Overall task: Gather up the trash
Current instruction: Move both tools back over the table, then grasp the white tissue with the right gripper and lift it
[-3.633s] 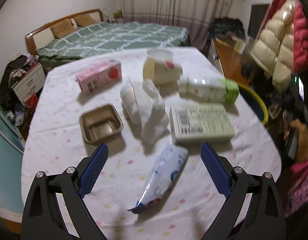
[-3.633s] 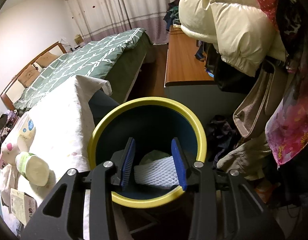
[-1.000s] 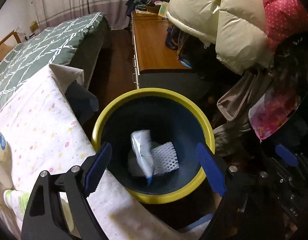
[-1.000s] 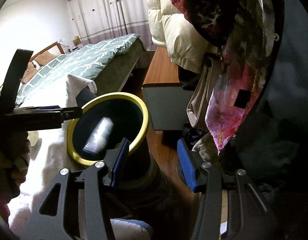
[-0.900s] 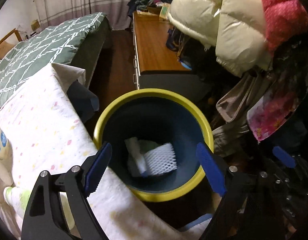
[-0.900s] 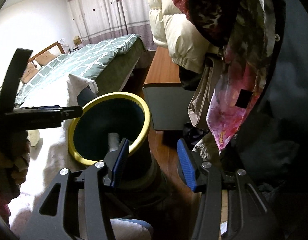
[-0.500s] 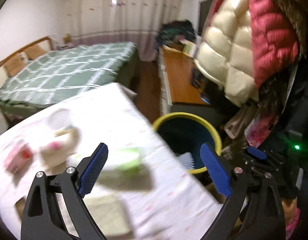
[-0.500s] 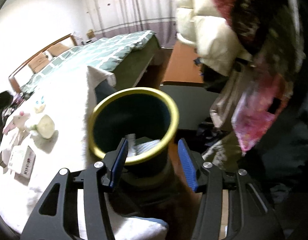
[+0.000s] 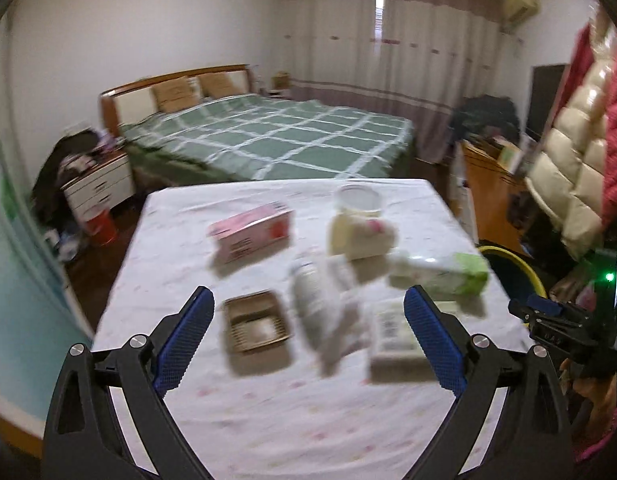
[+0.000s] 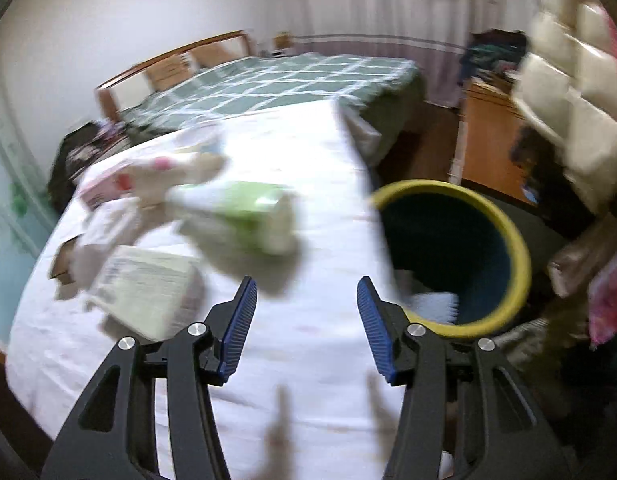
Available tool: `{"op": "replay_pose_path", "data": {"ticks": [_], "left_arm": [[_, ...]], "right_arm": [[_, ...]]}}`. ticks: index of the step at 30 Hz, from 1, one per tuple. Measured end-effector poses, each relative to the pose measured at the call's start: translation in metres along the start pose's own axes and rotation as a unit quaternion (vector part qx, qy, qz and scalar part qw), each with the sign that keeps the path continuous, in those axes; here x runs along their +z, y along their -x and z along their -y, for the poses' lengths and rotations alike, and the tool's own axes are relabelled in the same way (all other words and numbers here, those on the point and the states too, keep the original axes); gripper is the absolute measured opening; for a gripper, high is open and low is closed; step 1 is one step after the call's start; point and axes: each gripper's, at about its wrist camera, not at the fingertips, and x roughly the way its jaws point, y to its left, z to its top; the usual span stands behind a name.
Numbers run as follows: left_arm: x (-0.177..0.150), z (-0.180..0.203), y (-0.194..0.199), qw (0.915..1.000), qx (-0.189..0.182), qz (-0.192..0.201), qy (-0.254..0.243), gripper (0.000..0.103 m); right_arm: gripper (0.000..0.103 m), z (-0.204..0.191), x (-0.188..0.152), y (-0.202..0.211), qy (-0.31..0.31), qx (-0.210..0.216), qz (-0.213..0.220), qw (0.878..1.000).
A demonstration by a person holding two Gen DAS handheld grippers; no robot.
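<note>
The desk (image 9: 268,432), under a white dotted cloth, fills the lower half of both wrist views, and the yellow-rimmed bin (image 10: 508,232) stands just off its right edge, with white netting and other scraps lying in the bottom. The step in hand looks like the return leg between drops: both grippers hang over the cloth with nothing in them, and several pieces of trash remain to collect. These lie in a loose cluster mid-desk: a flat labelled pack (image 9: 392,332), a green-and-white bottle (image 9: 440,274) on its side nearest the bin, a pink carton (image 9: 250,234) further back, a crumpled white wrapper (image 9: 324,308), a cream cup (image 9: 358,232) lying over, and a small brown tray (image 9: 254,326). The left gripper (image 9: 308,340) has just been opening and its fingers (image 9: 184,336) now stand wide apart, empty, framing the tray, wrapper and pack from above without touching any. The right gripper (image 10: 306,324) has its fingers about half apart, also empty, aimed at bare cloth between the pack and the bin. The next move likely calls for choosing one piece, lowering until the fingers straddle it, and closing; motion blur hides finer detail.
</note>
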Motion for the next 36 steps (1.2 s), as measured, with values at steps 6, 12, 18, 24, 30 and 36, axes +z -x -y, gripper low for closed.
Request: {"op": "replay_pose_path", "data": {"ticks": [6, 12, 18, 24, 30, 36], "left_arm": [[-0.019, -0.045, 0.009, 0.9992, 0.018, -0.002, 0.036, 0.094], [-0.029, -0.062, 0.010, 0.9989, 0.017, -0.005, 0.044, 0.095], [-0.034, -0.069, 0.007, 0.9985, 0.016, -0.010, 0.052, 0.095], [-0.038, -0.068, 0.000, 0.9983, 0.009, -0.020, 0.054, 0.095], [-0.039, -0.066, -0.003, 0.9983, 0.007, -0.023, 0.053, 0.095], [-0.039, -0.062, -0.006, 0.9985, 0.006, -0.025, 0.048, 0.095]], "right_arm": [[0.050, -0.092, 0.026, -0.028, 0.057, 0.087, -0.019, 0.994], [0.050, -0.144, 0.039, -0.069, 0.072, 0.118, -0.057, 0.989], [0.050, -0.163, 0.045, -0.092, 0.065, 0.132, -0.086, 0.985], [0.038, -0.159, 0.050, -0.101, 0.047, 0.166, -0.110, 0.979], [0.008, -0.155, 0.051, -0.096, 0.037, 0.194, -0.119, 0.973], [0.006, -0.154, 0.054, -0.078, 0.045, 0.187, -0.092, 0.977]]}}
